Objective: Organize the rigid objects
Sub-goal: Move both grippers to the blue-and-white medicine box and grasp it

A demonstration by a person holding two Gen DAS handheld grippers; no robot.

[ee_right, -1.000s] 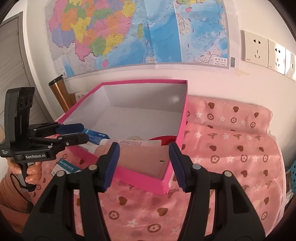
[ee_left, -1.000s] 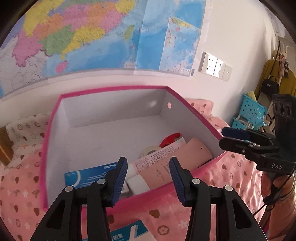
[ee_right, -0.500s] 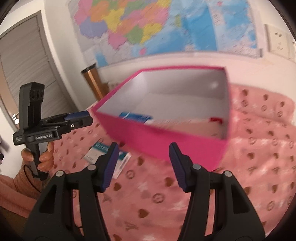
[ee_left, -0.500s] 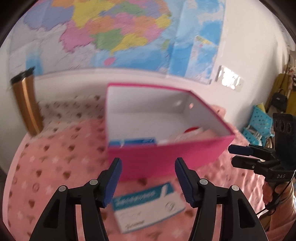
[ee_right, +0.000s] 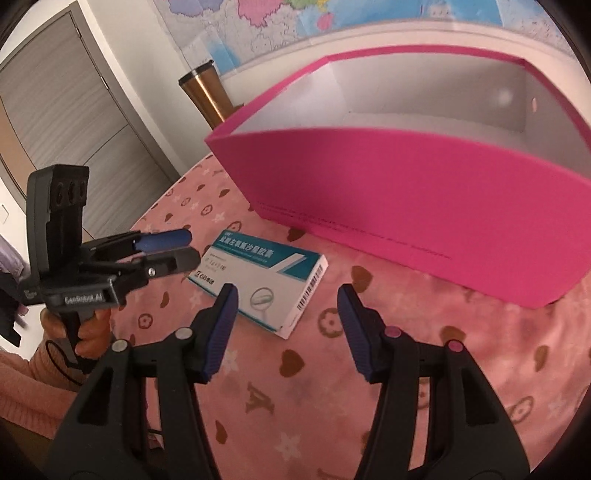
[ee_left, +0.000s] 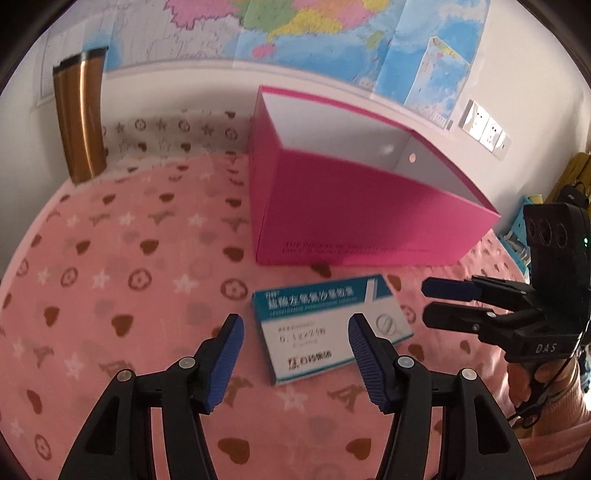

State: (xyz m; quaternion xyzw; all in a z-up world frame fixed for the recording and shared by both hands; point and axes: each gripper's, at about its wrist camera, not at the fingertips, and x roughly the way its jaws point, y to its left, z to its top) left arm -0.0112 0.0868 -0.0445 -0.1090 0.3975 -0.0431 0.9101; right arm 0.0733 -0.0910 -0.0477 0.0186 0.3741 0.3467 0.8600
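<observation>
Both hand-held grippers are spread wide with nothing in them. Our left hand-held gripper [ee_left: 295,339] hangs right over the medicine box [ee_left: 328,328], its blue pads [ee_left: 226,360] on either side of the box without touching it. Our right hand-held gripper [ee_right: 286,325] sits just off the box's near end, fingers released too.

The medicine box, white with a teal band and a barcode on one end, lies flat on the pink patterned cloth [ee_left: 122,266], just in front of the pink storage box [ee_left: 354,218] and not touching it. From these angles we only see the storage box's pink outer wall and grey inside walls, so we can't tell what's in it.

Off to the far left of the medicine box, behind it by the wall, stands a copper-coloured tumbler [ee_left: 83,118] with a dark lid. Behind the storage box a map [ee_left: 314,33] hangs on the wall.
</observation>
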